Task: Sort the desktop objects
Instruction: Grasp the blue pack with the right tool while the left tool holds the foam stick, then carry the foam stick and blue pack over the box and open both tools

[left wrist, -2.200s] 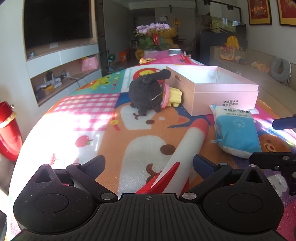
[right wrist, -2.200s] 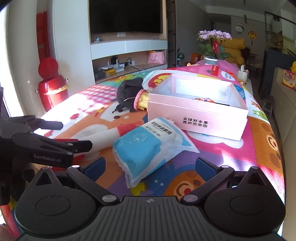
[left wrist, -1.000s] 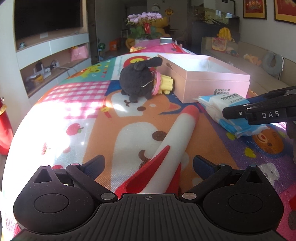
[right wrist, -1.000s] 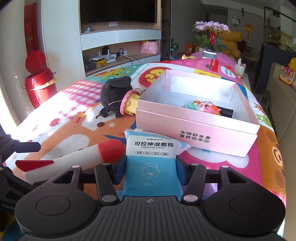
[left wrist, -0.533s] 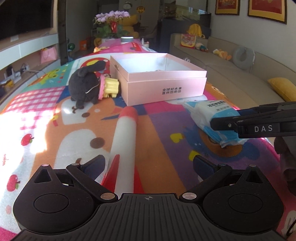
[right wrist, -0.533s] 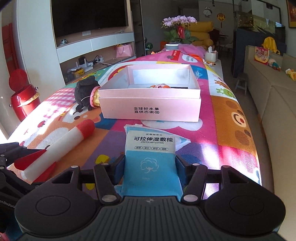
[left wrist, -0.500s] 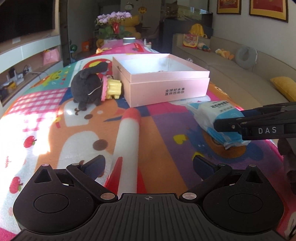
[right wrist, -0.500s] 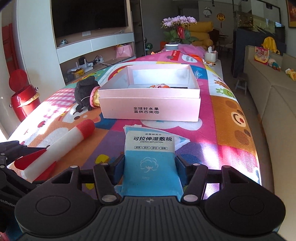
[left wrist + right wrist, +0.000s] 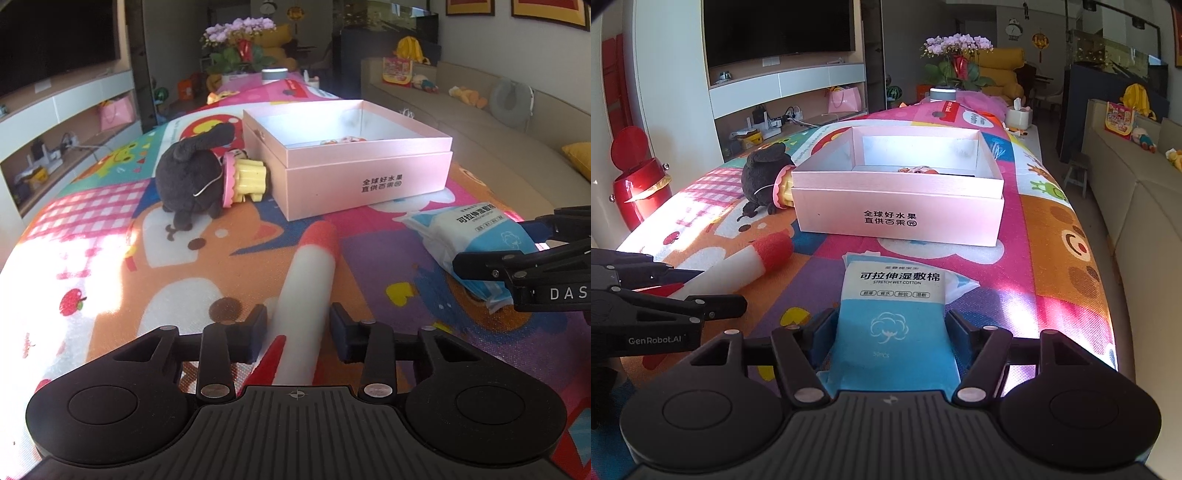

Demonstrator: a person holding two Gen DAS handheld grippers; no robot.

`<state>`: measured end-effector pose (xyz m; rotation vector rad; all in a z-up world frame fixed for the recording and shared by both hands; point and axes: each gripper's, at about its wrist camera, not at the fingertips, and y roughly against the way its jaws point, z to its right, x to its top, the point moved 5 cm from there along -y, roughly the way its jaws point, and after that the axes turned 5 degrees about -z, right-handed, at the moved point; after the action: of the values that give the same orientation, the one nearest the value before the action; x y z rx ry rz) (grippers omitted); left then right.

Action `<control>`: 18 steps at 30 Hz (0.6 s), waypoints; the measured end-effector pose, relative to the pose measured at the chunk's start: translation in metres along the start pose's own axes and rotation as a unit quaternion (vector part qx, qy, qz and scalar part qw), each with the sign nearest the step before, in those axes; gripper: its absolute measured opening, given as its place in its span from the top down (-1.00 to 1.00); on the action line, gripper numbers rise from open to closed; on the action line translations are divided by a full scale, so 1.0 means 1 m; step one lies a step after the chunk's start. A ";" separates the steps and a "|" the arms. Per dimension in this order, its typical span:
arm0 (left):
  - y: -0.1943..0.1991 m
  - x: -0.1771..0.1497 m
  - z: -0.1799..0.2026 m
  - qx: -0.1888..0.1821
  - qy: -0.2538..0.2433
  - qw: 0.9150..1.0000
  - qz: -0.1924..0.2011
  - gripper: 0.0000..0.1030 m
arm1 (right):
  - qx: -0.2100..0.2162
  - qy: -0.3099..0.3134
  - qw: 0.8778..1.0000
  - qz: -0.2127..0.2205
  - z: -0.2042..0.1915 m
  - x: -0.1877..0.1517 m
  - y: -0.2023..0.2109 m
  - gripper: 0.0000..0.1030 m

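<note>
"STRETCH WET COTTON" pack (image 9: 892,317), "GenRobot.AI" on left hand-held gripper (image 9: 701,295)

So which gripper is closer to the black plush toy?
Left. The left gripper, around the foam rocket, lies nearer the black plush toy; the right gripper is farther away.

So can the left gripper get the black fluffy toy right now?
Probably not yet: the left gripper is shut on the foam rocket, so it is busy. The black plush toy lies further ahead by the pink box.
</note>
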<state>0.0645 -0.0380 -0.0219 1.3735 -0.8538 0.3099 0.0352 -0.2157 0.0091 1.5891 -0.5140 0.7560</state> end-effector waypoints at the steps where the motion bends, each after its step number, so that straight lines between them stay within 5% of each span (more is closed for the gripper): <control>1: 0.001 0.000 0.000 0.000 -0.001 1.000 0.000 0.24 | -0.001 0.004 1.000 0.000 -0.001 0.001 -0.001 -0.25; 9: 0.018 -0.008 0.002 -0.003 -0.015 1.000 0.001 0.28 | 0.009 0.010 1.000 -0.019 -0.008 0.004 -0.003 -0.06; 18: 0.061 0.000 0.008 0.000 -0.035 0.998 0.044 0.28 | 0.042 0.000 0.999 -0.010 -0.008 0.004 0.040 -0.05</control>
<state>0.0226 -0.0322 0.0220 1.3558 -0.9738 0.3324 0.0083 -0.2143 0.0405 1.6705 -0.4719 0.7715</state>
